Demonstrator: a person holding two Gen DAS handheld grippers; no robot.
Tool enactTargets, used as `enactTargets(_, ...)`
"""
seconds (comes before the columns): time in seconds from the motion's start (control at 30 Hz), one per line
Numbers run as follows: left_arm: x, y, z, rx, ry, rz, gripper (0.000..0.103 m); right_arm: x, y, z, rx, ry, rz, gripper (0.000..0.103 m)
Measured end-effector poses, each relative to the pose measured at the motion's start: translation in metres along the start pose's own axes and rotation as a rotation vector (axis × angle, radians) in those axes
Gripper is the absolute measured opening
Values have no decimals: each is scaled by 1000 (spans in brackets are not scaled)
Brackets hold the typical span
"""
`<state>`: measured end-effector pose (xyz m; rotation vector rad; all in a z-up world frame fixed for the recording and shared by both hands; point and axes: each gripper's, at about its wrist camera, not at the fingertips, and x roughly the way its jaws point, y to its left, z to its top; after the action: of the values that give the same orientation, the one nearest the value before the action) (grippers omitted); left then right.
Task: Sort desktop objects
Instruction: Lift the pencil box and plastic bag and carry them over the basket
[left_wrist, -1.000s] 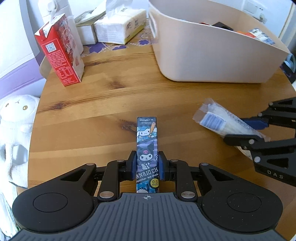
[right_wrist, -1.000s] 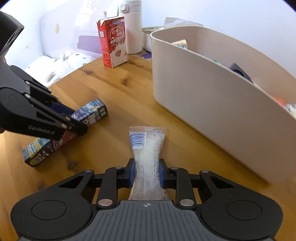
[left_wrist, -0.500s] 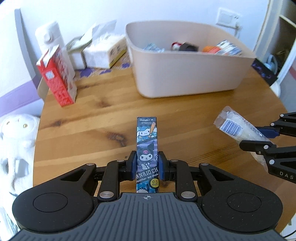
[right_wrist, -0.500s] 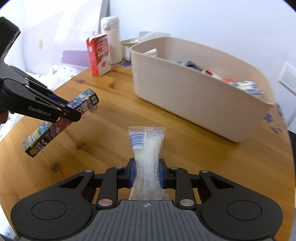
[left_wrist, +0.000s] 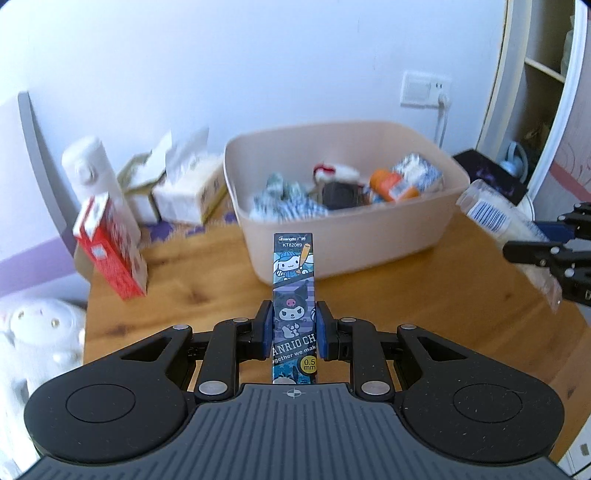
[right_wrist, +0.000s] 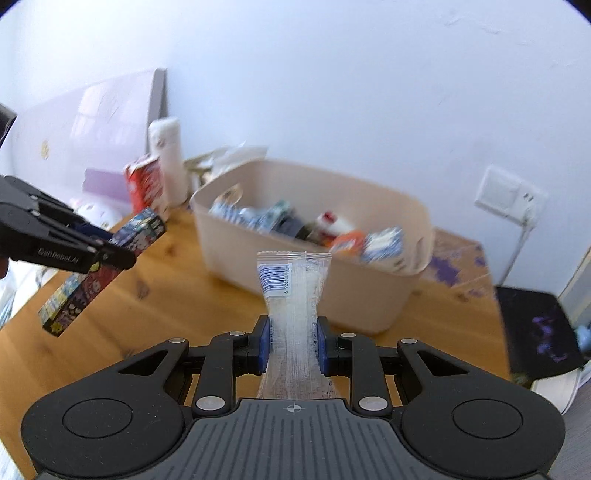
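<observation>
Landmark: the beige bin (left_wrist: 347, 225) on the round wooden table (left_wrist: 461, 314); every place below is given relative to it.
Plush toy (left_wrist: 40, 332): white, far left of the bin and off the table edge, cut by the frame.
Red carton (left_wrist: 110, 247): upright, left of the bin, blurred; its print cannot be read.
White bottle (left_wrist: 98, 177): just behind the carton, left of the bin, smeared by motion.
Tissue packs (left_wrist: 184, 184): left of the bin near the wall, outlines soft.
Left gripper (left_wrist: 293, 330): pinching the pen box (left_wrist: 293, 291) between its blue pads (left_wrist: 266, 330), held in the air in front of the bin; the box's lower end is hidden behind the gripper body.
Bin contents: a blurred heap, with something orange (left_wrist: 391, 182) that may be a small bottle.
Right gripper (right_wrist: 293, 345): clamped on the clear packet (right_wrist: 293, 295), lifted in front of the bin's right half; the barcode end points at the bin, the tail is hidden under the gripper.
Wall socket (right_wrist: 508, 195): on the wall behind and right of the bin.
Dark object (right_wrist: 539, 332): black with purple marks, right of the bin, beyond the table edge; hard to identify.
</observation>
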<state>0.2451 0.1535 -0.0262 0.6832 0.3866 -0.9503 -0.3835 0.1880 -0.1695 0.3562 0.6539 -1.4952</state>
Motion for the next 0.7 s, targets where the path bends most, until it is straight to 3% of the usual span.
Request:
enactTargets(0.47,9,11,89,-26,-149,26,23,8,-42,65,-50,-121,-77,24)
enactTargets(0.7,44,0,120,-19,-135,9,23,42,-49,97,-133,-120,-67,24)
